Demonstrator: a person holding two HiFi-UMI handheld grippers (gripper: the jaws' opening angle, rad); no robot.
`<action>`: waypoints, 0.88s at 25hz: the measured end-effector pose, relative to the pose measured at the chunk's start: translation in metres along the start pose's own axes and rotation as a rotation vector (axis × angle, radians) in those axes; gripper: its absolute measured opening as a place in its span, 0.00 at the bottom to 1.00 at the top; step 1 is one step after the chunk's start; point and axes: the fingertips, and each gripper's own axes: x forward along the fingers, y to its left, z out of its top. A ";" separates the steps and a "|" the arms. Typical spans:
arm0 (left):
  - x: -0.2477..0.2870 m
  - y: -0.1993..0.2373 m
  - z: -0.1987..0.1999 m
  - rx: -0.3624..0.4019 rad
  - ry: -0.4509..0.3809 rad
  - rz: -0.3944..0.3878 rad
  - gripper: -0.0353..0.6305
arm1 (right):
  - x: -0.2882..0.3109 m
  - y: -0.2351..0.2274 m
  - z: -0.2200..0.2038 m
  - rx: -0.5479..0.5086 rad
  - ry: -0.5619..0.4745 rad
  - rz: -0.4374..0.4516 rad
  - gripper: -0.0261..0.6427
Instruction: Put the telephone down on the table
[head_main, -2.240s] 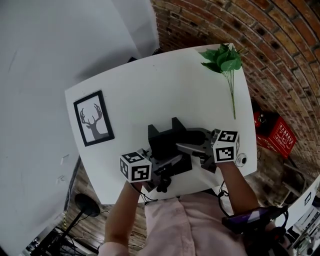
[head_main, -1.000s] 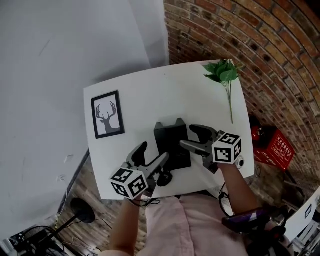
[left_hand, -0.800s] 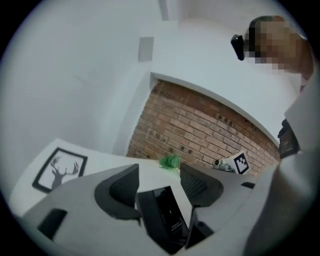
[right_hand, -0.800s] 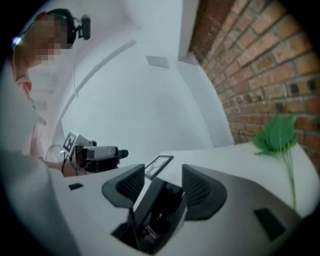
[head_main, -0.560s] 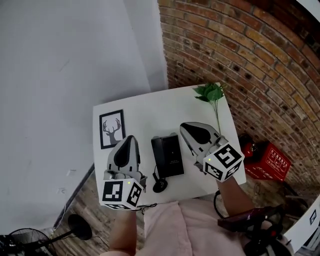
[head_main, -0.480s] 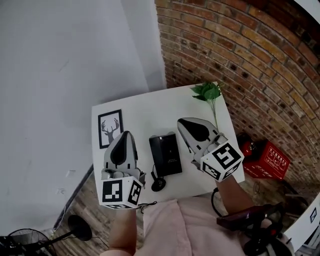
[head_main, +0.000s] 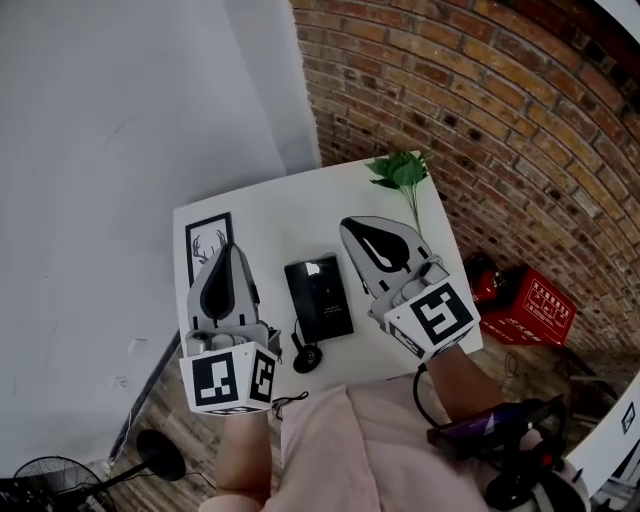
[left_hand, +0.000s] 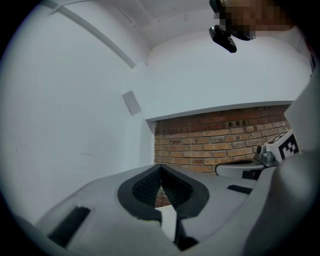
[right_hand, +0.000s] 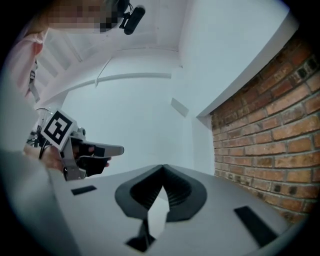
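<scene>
Either side of the telephone (head_main: 319, 297) and above it, the fingers of the left gripper (head_main: 228, 254) and right gripper (head_main: 352, 230) were pressed together on nothing, probably because the job looked finished. The telephone lay flat, mid counter (head_main: 290, 205), its long axis running from the person toward the far edge.

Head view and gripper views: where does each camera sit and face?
Head view: on the person's head, facing steeply down at the telephone on the table; left claw, right claw and pink shirt show.
Left gripper view: on the left claw, looking past its shut jaws at a brick wall; right claw at right.
Right gripper view: on the right claw, facing a white wall; left claw at left.
Both gripper views show the other claw.
</scene>
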 end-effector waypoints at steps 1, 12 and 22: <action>0.000 -0.001 0.000 0.004 -0.001 0.001 0.06 | -0.001 0.000 0.000 0.002 -0.002 -0.002 0.05; -0.005 -0.006 0.000 0.029 -0.005 0.009 0.06 | -0.006 0.003 0.001 0.005 -0.018 -0.017 0.04; -0.007 -0.011 -0.005 0.036 0.009 -0.005 0.06 | -0.008 0.005 0.001 0.001 -0.011 -0.021 0.04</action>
